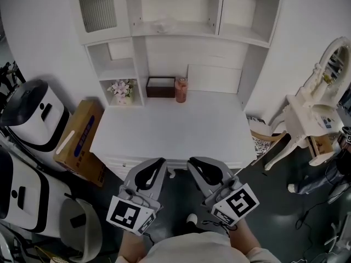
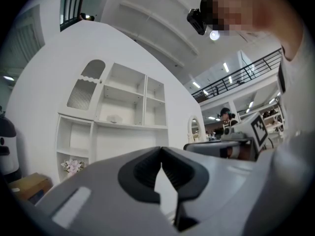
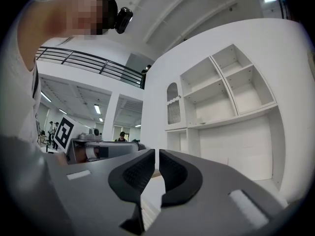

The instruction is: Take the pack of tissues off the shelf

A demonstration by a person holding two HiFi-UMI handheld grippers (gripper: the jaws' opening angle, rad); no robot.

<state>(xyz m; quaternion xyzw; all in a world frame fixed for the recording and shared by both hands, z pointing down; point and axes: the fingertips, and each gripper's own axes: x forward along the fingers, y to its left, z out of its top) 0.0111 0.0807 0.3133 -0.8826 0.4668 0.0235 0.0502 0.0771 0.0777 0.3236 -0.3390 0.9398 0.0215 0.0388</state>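
The pack of tissues (image 1: 161, 24), a small, pale, soft-looking bundle, lies on the open shelf (image 1: 192, 30) of the white painted cabinet (image 1: 221, 10), above the smooth white counter (image 1: 181, 130) and well apart from both your tools. At the counter's back stand a dark brown rectangular box (image 1: 160, 86) and a coppery-orange cylindrical cup (image 1: 181, 90) just beside it, with a pot of pale pink flowers (image 1: 122, 89) in the low cubby. Your left tool (image 1: 158, 162) has its ridged black pads pressed together at the tips, while your right tool (image 1: 193, 162) holds its pads a narrow slit apart, with nothing between them.
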